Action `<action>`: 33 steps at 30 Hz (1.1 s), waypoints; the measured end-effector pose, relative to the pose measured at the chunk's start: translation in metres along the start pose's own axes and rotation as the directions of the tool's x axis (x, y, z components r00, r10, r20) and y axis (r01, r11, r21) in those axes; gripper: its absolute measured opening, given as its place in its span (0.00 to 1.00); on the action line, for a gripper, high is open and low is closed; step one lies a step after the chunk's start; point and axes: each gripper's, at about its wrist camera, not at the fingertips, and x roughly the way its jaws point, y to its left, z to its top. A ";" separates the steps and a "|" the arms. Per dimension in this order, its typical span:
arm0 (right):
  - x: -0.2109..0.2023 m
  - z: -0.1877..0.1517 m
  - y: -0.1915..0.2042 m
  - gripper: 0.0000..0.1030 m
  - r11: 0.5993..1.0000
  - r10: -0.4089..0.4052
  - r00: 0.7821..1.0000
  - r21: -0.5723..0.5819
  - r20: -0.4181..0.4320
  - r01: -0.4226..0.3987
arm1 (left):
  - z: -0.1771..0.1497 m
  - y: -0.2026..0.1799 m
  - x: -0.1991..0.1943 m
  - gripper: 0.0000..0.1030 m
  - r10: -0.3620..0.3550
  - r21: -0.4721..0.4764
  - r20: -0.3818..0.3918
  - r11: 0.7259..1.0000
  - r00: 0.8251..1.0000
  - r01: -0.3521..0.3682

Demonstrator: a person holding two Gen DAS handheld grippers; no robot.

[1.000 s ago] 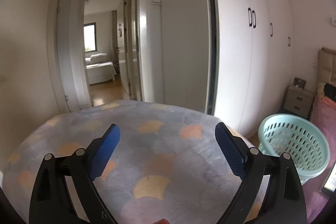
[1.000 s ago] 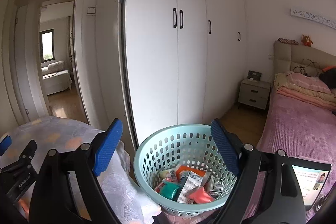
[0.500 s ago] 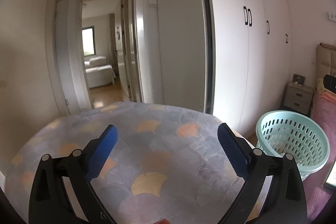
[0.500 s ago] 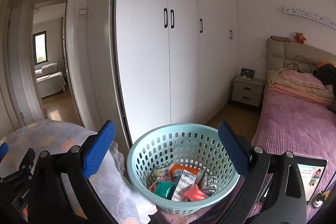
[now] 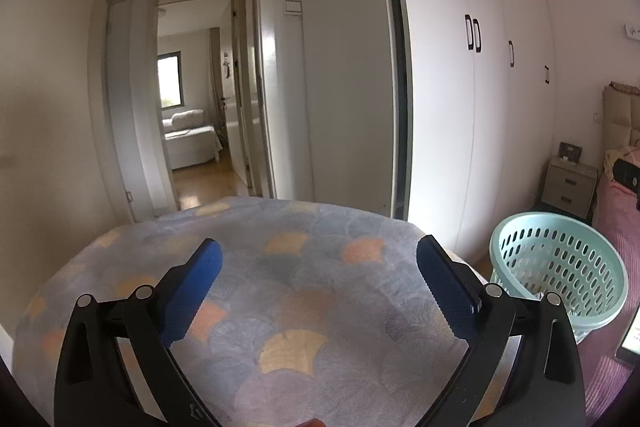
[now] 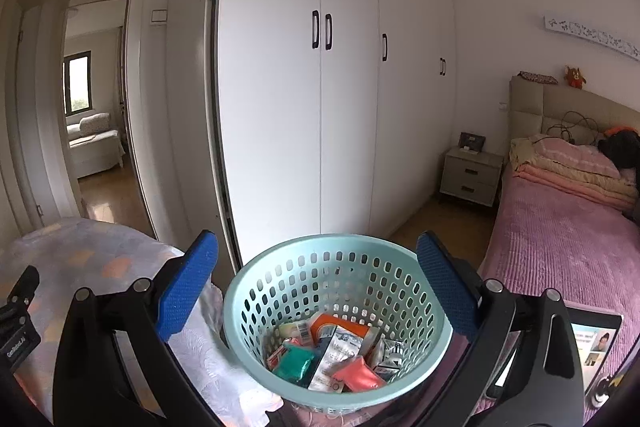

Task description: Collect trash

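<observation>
Several wrappers and packets (image 6: 334,351) already sat in the mint basket (image 6: 256,291), wedged between both beds for easy reach.
We had both tongs wide and empty: right gripper (image 6: 316,281) framing the basket, left gripper (image 5: 318,269) over the bare patterned bedspread (image 5: 304,291).

- The pale teal perforated basket (image 6: 338,311) stands upright beside the patterned table's right edge.
- Crumpled wrappers and packets (image 6: 334,353), orange, teal, pink and white, fill its bottom.
</observation>
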 end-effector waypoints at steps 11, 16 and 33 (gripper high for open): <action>0.019 -0.005 -0.008 0.92 1.000 0.011 0.999 0.013 -0.030 -0.011 | -0.005 -0.009 -0.001 0.92 0.042 0.045 -0.006 0.998 0.999 -0.042; 0.027 -0.006 -0.014 0.92 1.000 -0.009 0.999 0.006 -0.042 0.010 | -0.003 -0.003 0.000 0.92 0.085 0.028 -0.008 0.996 0.996 -0.085; 0.030 -0.006 -0.012 0.92 1.000 -0.011 0.999 -0.006 -0.051 0.010 | -0.001 0.007 -0.001 0.92 0.063 -0.020 -0.038 0.998 0.997 -0.063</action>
